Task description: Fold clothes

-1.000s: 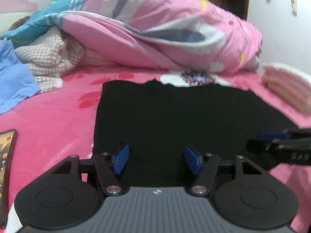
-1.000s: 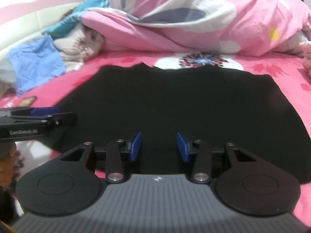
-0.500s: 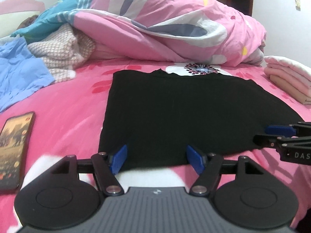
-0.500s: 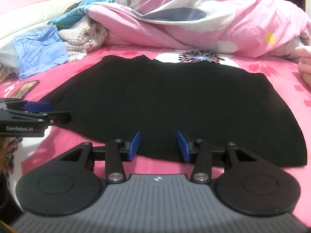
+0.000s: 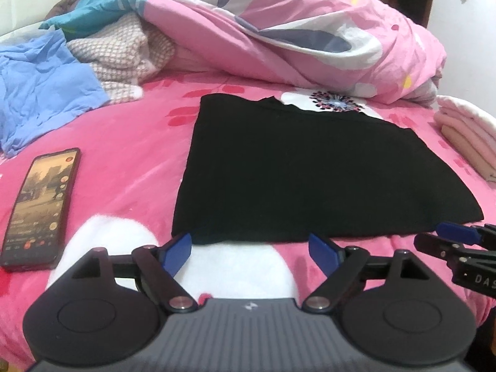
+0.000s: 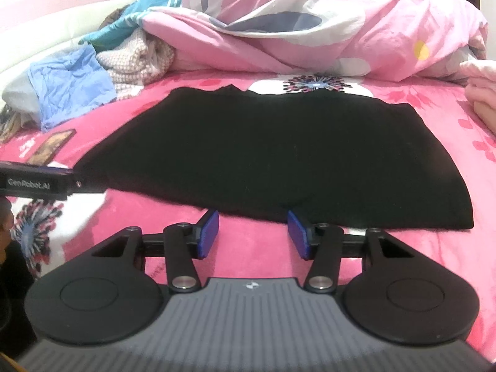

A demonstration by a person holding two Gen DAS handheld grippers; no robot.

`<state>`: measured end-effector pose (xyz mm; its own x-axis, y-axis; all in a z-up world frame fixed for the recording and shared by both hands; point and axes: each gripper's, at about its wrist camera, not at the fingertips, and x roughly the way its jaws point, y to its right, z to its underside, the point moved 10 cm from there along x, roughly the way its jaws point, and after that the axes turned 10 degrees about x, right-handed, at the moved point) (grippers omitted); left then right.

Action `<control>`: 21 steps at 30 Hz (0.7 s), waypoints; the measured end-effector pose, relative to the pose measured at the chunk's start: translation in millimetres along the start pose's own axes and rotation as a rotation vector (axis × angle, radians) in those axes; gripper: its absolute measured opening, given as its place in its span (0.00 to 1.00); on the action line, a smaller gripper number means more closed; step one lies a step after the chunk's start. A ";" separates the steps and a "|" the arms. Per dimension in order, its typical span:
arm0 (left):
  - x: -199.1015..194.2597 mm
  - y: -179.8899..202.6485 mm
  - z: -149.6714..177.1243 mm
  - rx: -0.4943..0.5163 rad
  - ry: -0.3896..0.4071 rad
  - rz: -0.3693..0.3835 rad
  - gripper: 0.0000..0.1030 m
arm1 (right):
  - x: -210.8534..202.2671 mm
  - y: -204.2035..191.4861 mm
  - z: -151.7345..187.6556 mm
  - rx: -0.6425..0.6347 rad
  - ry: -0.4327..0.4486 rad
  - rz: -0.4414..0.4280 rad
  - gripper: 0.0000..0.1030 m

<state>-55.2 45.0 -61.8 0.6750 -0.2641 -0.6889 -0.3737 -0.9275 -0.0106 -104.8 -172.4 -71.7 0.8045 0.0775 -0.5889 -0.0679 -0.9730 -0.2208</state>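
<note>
A black garment [image 5: 297, 170] is laid flat on the pink bed [image 5: 130, 142] for folding — both grippers, left gripper [image 5: 251, 252] and right gripper [image 6: 252, 232], are held just short of its near hem, jaws just widened, nothing gripped.

Only readable stuff: "GenRobot.AI" printed in white on the side of my left gripper [image 6: 37, 183], and "DAS", cut off by the frame edge, on my right gripper [image 5: 458, 248]. The phone [image 5: 40, 207] screen's too blurry to read.

A lit phone [image 5: 38, 206] lies on the pink bedsheet [image 5: 130, 142] below a bunched duvet [image 5: 294, 28].
</note>
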 end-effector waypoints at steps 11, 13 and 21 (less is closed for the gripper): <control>-8.5 3.4 -0.9 0.026 -0.042 -0.086 0.87 | -0.5 -3.2 3.1 -0.011 0.015 -0.043 0.48; -8.2 4.1 -0.3 0.032 -0.053 -0.095 0.87 | 0.1 -3.6 3.5 -0.012 0.017 -0.048 0.48; -7.9 -0.7 4.3 0.029 -0.085 -0.130 0.88 | 3.1 -9.9 6.1 -0.038 0.016 -0.064 0.48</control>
<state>-63.0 48.8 -59.5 0.6633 -0.1179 -0.7390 -0.3059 -0.9439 -0.1240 -105.2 -161.2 -76.1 0.8157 0.1370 -0.5621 0.0063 -0.9736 -0.2282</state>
